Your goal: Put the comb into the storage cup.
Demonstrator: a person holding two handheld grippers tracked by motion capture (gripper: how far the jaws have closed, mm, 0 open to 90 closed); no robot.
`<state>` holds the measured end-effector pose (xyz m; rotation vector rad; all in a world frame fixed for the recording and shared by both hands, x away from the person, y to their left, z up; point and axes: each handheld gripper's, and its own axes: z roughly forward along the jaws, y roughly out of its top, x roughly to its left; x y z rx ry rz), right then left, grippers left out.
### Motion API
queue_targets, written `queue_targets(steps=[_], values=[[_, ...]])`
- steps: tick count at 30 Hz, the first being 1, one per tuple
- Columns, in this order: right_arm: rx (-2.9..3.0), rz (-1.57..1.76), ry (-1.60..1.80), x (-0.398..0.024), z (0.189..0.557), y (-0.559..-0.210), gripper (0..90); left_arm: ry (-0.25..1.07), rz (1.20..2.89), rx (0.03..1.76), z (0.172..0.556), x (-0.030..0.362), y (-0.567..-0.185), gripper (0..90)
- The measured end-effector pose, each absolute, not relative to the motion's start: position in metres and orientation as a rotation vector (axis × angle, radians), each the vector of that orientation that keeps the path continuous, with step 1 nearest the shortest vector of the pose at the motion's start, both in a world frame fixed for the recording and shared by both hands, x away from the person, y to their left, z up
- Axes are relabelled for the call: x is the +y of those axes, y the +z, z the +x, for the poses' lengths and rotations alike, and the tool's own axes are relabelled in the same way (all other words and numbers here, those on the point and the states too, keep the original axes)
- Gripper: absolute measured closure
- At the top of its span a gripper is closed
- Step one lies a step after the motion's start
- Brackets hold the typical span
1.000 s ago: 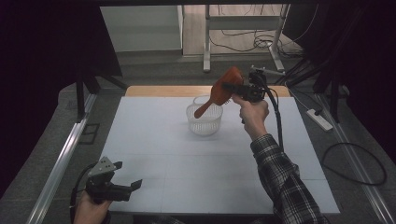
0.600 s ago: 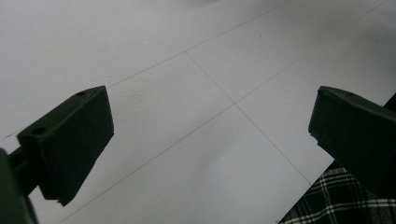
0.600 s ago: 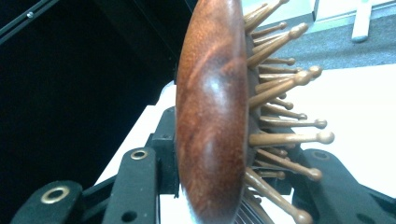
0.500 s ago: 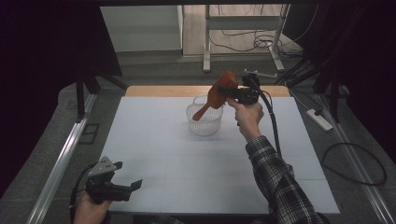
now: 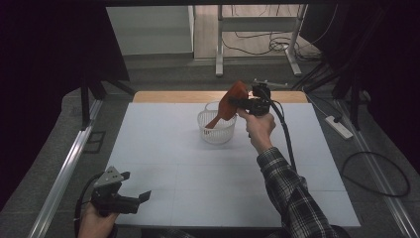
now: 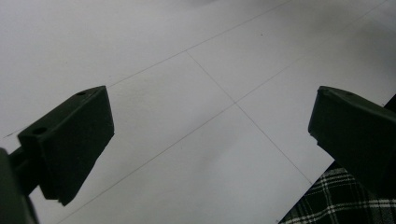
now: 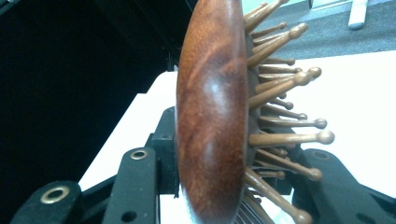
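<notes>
High view: your right gripper (image 5: 241, 103) pinches the wooden hairbrush (image 5: 229, 105) by its head, handle angled down into the white basket (image 5: 216, 127), tip just inside the rim. Right gripper view: jaws clamp the hairbrush back on one side, pins on the other. Risk: the pins give a poor seat, so the brush could twist or slip if you tilt more. The handle could also catch the rim and tip the light basket. Your left gripper (image 5: 130, 201), well apart from the basket near the table (image 5: 163, 148) edge, jaws spread, empty.
</notes>
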<state>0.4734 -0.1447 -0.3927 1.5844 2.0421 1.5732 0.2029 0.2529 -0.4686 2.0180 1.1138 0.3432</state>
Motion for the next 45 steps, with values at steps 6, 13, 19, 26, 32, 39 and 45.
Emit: queue_targets(steps=[6, 13, 19, 26, 32, 39, 45], values=[[2.054, 1.592, 1.553, -0.142, 0.474, -0.400, 56.9, 0.344, 2.020, 1.116, 0.203, 0.252, -0.469, 0.9], [2.065, 1.596, 1.535, -0.138, 0.474, -0.407, 56.8, 0.346, 2.018, 1.118, 0.203, 0.252, -0.469, 0.9], [2.066, 1.593, 1.510, -0.136, 0.473, -0.412, 56.7, 0.346, 2.020, 1.118, 0.203, 0.252, -0.469, 1.0], [2.052, 1.609, 1.523, -0.139, 0.473, -0.416, 56.2, 0.344, 2.025, 1.118, 0.203, 0.251, -0.469, 1.0], [2.042, 1.624, 1.533, -0.142, 0.474, -0.419, 55.4, 0.346, 2.028, 1.119, 0.203, 0.251, -0.469, 1.1], [2.020, 1.655, 1.557, -0.147, 0.476, -0.424, 54.2, 0.346, 2.029, 1.120, 0.204, 0.251, -0.469, 1.1], [1.991, 1.673, 1.561, -0.151, 0.476, -0.429, 51.3, 0.345, 2.037, 1.118, 0.204, 0.250, -0.469, 1.2]])
